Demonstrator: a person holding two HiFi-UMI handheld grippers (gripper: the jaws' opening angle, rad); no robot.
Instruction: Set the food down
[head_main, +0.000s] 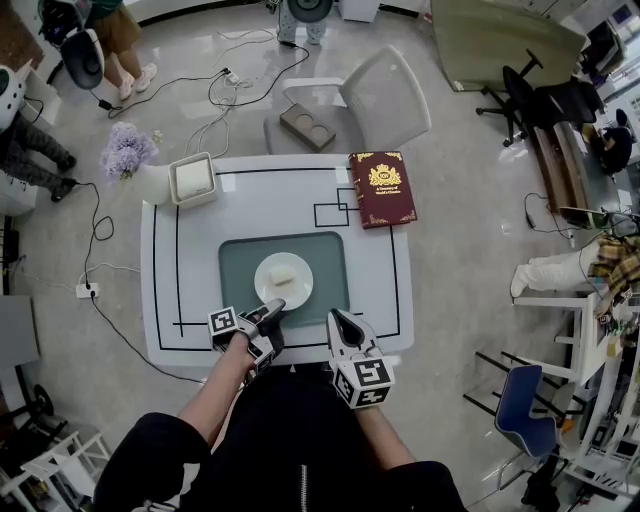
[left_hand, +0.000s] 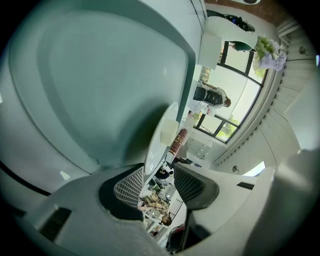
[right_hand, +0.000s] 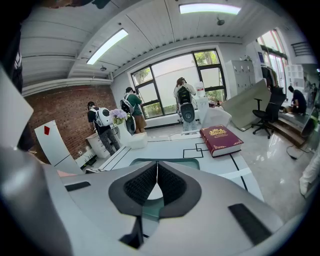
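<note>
Both of my grippers hang at the near edge of the table (head_main: 250, 200) in the head view. The plate (head_main: 262, 290) lies flat in the middle of the mat (head_main: 235, 270), with the food (head_main: 283, 274) on top of it. My left gripper (head_main: 272, 312) points at the plate's near rim, and my right gripper (head_main: 338, 322) sits just beside it, over the mat's near edge. A book (head_main: 381, 188), a box (head_main: 193, 179) and a vase (head_main: 150, 183) stand at the far side, well apart from the plate. How my jaws stand I cannot read from up here.

The left gripper view settles that. My left jaws are spread, and neither pad presses on anything. The plate's rim runs edge-on just ahead of the gap, the food a pale block on it. From that I judge the setting-down done, with only backing the left gripper clear of the rim left to do.

The right gripper view shows my right jaws pressed together at the tips with nothing between them. It also shows what the left one hides: the mat and the book lying level, and people standing by the windows beyond the table.
</note>
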